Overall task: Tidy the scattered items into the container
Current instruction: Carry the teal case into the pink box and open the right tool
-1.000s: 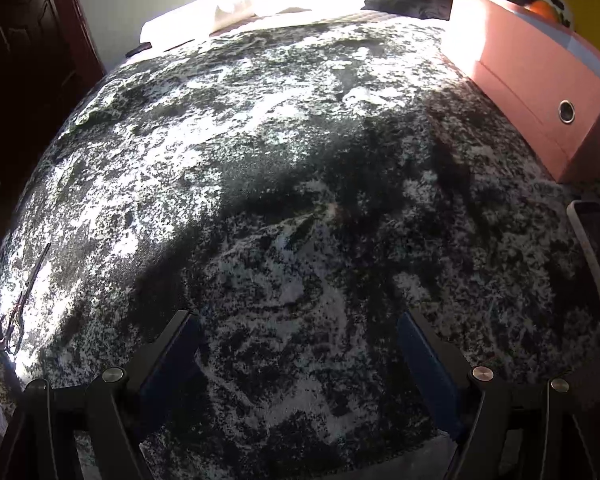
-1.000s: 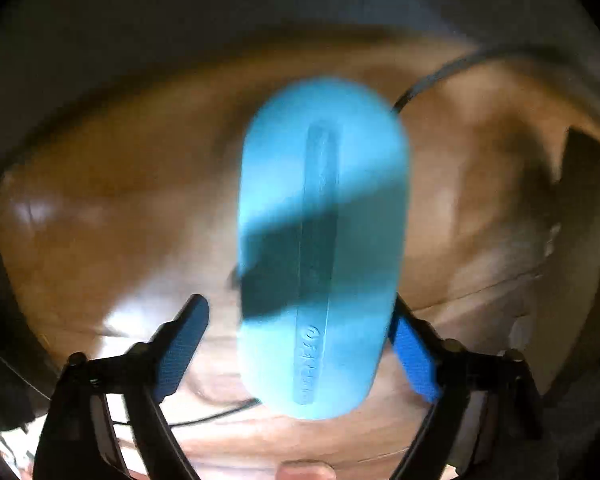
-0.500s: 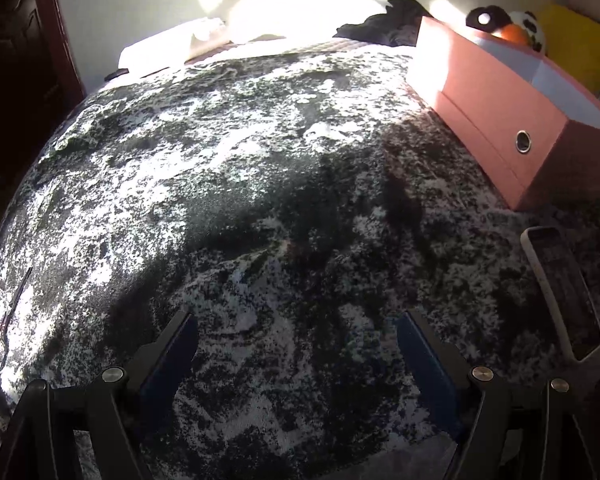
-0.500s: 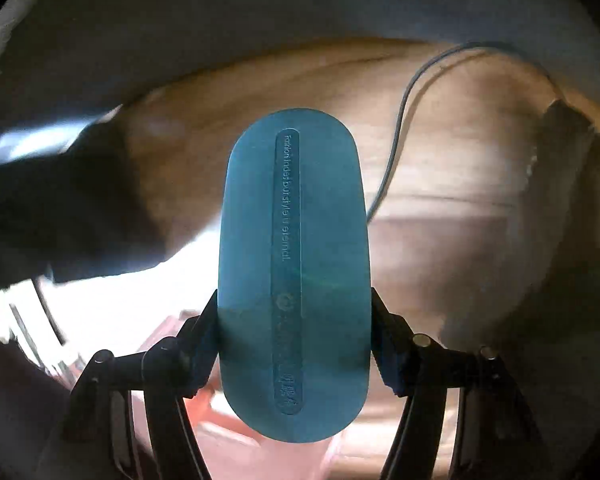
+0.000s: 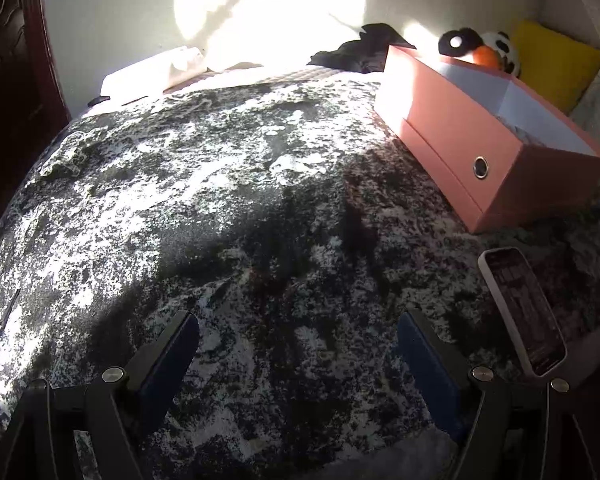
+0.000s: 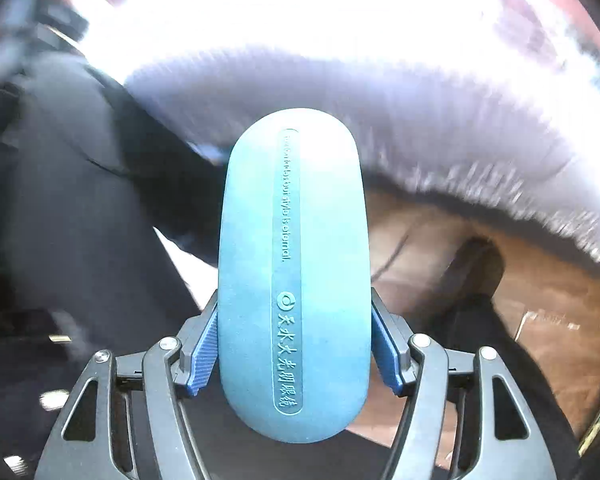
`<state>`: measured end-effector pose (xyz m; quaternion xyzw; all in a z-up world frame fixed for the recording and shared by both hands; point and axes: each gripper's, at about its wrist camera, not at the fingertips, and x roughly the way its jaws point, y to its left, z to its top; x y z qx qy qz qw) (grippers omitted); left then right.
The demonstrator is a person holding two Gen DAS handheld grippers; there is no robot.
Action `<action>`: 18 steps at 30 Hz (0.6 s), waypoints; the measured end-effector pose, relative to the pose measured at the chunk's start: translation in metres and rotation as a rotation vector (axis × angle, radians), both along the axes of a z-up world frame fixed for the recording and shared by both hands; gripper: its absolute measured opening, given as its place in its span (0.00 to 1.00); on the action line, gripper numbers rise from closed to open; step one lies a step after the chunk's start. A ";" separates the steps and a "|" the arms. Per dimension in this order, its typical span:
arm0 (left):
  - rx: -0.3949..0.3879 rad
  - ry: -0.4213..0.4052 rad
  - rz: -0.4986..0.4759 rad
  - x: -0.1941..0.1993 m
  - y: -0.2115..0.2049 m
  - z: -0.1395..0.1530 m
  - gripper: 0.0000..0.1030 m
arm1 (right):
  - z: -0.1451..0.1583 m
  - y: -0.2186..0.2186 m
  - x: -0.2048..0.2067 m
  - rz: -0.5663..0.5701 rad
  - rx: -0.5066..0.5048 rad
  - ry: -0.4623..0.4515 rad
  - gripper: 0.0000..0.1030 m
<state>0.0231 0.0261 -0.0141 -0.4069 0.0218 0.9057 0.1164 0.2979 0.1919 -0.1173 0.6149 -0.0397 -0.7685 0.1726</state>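
Since half a second ago, more of the phone (image 5: 523, 311) is showing at lower right of the left view, and the pink box (image 5: 480, 136) is sitting lower. Left hand-held gripper (image 5: 298, 354) is hanging wide apart and empty over the bed (image 5: 204, 184). Right hand-held gripper (image 6: 294, 346) is clamping the blue glasses case (image 6: 294, 276) upright at frame centre, its background blurred.
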 end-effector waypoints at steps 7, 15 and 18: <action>0.010 -0.009 0.032 -0.012 -0.009 -0.006 0.83 | 0.159 0.066 -0.038 -0.171 0.084 0.439 0.66; 0.013 -0.024 0.077 -0.032 -0.025 -0.015 0.83 | 0.283 0.148 -0.181 -0.392 0.214 0.752 0.66; 0.012 -0.041 0.097 -0.041 -0.031 -0.021 0.83 | 0.281 0.170 -0.267 -0.435 0.193 0.697 0.67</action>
